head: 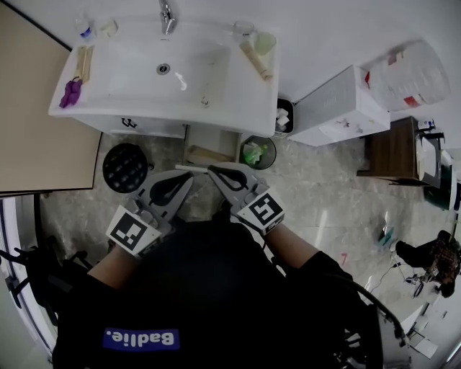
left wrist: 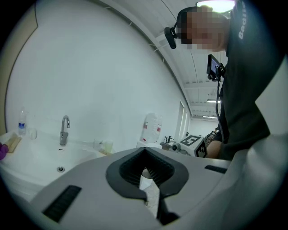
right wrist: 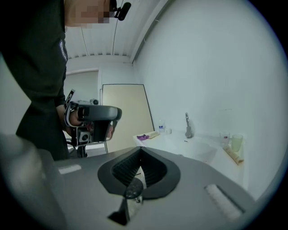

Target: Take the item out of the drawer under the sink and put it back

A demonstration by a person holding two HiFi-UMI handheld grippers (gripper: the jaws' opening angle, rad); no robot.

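Nearest us was the dark shirt [head: 216, 303], and just past it we held both grippers side by side, their tips pointed toward the sink [head: 245, 94]. The left gripper [head: 189, 175] had its jaws pressed together with nothing between them. Its own view showed the pads meeting at the tips, with only the loop behind them hollow. The right gripper [head: 212, 171] was likewise closed and empty, its tips near the left one's but apart from them. Beyond the tips the drawer [head: 189, 144] under the sink stood open. The item [head: 207, 154], a beige thing, lay inside it, and neither gripper touched it. A bin [head: 272, 153] with something green in it sat just right of the drawer, and a round black thing [head: 125, 167] sat to its left. On the sink we saw a tap [head: 167, 16], cups [head: 264, 42] and a purple thing [head: 70, 92].
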